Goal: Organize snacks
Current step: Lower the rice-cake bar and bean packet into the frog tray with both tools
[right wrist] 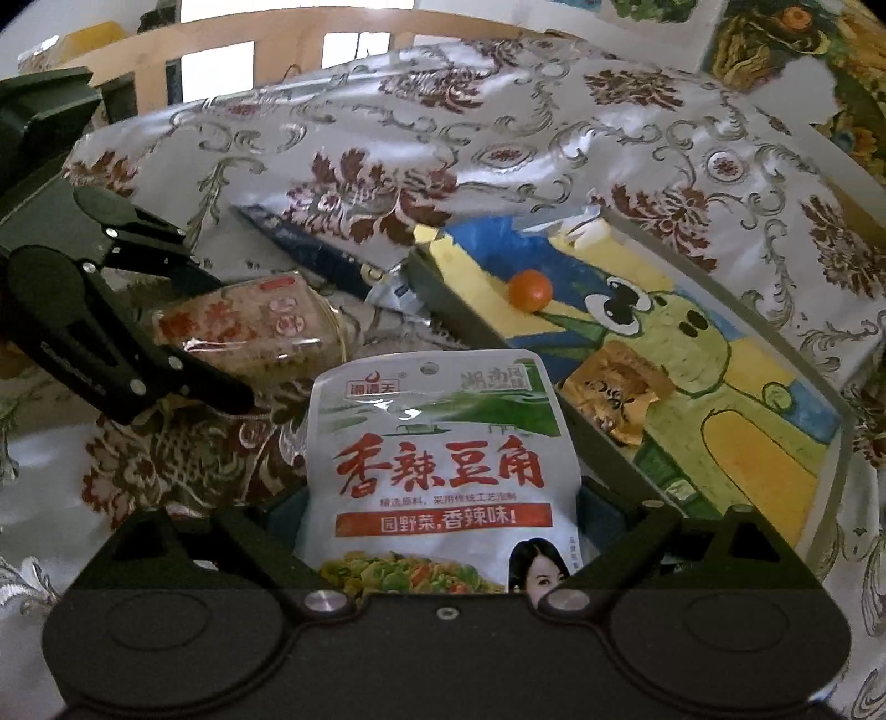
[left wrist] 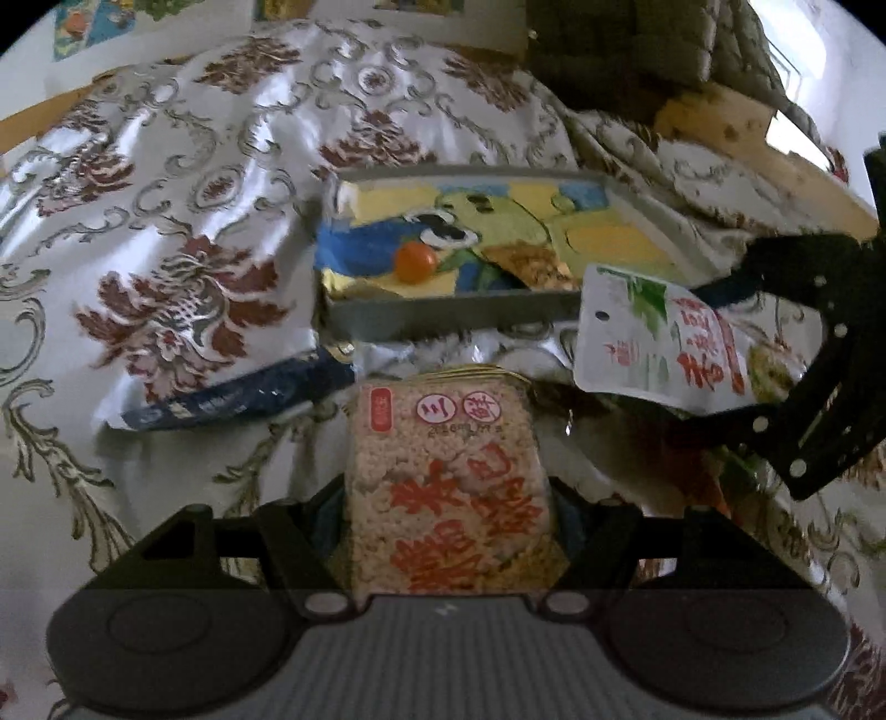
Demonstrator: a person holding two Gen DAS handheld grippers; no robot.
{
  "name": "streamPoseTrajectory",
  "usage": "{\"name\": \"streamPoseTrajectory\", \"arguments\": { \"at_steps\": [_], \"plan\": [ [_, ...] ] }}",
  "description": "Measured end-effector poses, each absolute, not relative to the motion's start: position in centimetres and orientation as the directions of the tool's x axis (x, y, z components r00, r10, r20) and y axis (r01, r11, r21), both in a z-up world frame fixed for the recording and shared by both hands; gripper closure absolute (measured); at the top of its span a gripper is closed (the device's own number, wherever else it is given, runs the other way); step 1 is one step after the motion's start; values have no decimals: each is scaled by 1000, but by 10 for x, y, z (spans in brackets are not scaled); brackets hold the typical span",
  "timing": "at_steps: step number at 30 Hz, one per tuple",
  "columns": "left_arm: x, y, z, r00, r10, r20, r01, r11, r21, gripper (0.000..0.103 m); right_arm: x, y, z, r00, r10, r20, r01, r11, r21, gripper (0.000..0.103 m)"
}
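My left gripper (left wrist: 448,531) is shut on a clear pack of puffed rice cake (left wrist: 448,476) with red characters, held just short of the tray. My right gripper (right wrist: 443,531) is shut on a white pouch of spicy beans (right wrist: 437,459), held beside the tray's near corner. The grey tray (left wrist: 443,315) has a cartoon frog lining; in it lie a small orange ball (left wrist: 415,263) and an orange snack packet (left wrist: 531,266). In the right wrist view the tray (right wrist: 841,443) lies at right with the ball (right wrist: 530,287) and packet (right wrist: 614,399). The left gripper (right wrist: 183,332) with the rice cake (right wrist: 249,327) shows at left.
A dark blue packet (left wrist: 238,399) lies on the floral satin cloth (left wrist: 166,221) left of the tray; it also shows in the right wrist view (right wrist: 310,243). A wooden frame (right wrist: 277,50) and a yellow cushion (left wrist: 720,116) stand behind.
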State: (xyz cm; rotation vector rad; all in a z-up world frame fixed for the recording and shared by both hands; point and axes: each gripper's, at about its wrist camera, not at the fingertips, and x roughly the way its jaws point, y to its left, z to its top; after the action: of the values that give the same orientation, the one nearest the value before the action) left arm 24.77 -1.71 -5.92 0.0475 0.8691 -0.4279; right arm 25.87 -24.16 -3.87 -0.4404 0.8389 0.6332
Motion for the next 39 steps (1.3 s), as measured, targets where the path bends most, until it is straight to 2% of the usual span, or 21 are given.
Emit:
{"name": "streamPoseTrajectory", "arguments": {
  "at_steps": [7, 15, 24, 31, 39],
  "plan": [
    [259, -11, -45, 624, -357, -695, 355, 922, -154, 27, 265, -247, -29, 556, 339, -759, -629, 769, -117, 8],
    [326, -33, -26, 686, -383, -619, 360, 918, -169, 27, 311, -264, -22, 635, 312, -707, -531, 841, -105, 8],
    [415, -83, -40, 706, -424, -568, 366, 904, -221, 27, 393, -301, -39, 698, 215, -683, -303, 953, -10, 8],
    [449, -106, -64, 673, -388, -629, 314, 921, -232, 27, 429, -320, -57, 691, 129, -712, -160, 987, 24, 8],
    [459, -113, -80, 639, -308, -705, 248, 950, -189, 27, 449, -319, -72, 642, 56, -764, -99, 995, -10, 7]
  ]
}}
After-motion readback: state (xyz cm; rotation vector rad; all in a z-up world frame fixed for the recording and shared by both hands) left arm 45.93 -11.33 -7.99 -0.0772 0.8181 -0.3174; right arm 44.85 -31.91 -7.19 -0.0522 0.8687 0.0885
